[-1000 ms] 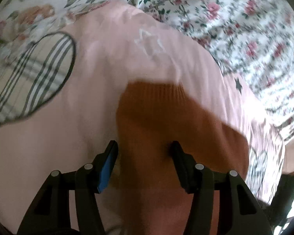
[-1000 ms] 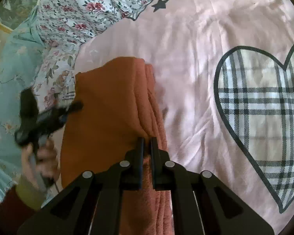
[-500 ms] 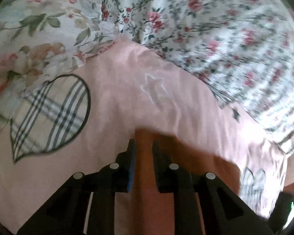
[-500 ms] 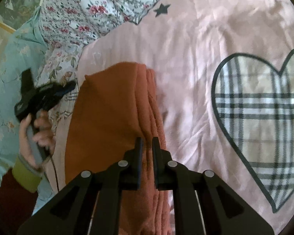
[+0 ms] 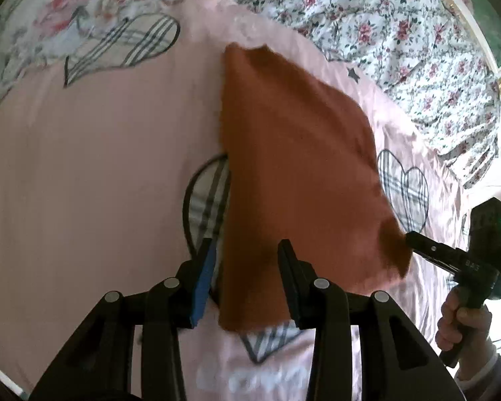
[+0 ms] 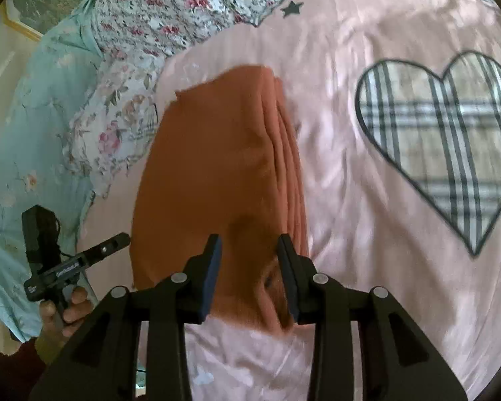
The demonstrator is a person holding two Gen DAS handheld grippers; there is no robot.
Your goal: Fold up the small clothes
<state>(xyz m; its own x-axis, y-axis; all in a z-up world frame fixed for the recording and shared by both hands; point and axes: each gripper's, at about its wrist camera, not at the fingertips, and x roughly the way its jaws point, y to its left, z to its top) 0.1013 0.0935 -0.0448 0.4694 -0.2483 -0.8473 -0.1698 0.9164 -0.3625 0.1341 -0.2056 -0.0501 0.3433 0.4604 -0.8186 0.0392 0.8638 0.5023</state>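
A rust-orange garment [image 5: 294, 153] lies folded on the pink bedspread [image 5: 100, 167]. Its stacked fold edges [image 6: 284, 153] show on the right in the right wrist view. My left gripper [image 5: 247, 267] hovers over the garment's near corner, jaws opening, cloth between them but the pads not pressing. My right gripper [image 6: 250, 250] stands over the garment's [image 6: 210, 173] near end, jaws also opening, cloth below the gap and not pinched. Each view shows the other gripper at the cloth's side: the right gripper [image 5: 414, 239] and the left gripper [image 6: 122, 239], each in a hand.
The bedspread carries plaid hearts [image 6: 444, 153] and small stars [image 6: 291, 8]. A floral quilt [image 5: 400, 33] is bunched along the far side, with a pale blue floral sheet [image 6: 33, 127] at the left. A hand [image 5: 464, 324] grips the right tool's handle.
The right gripper was shut on the garment's folded edge and now stands open over it. The left gripper closed partway, reopened, and pulled back across the bed so more of the garment shows.
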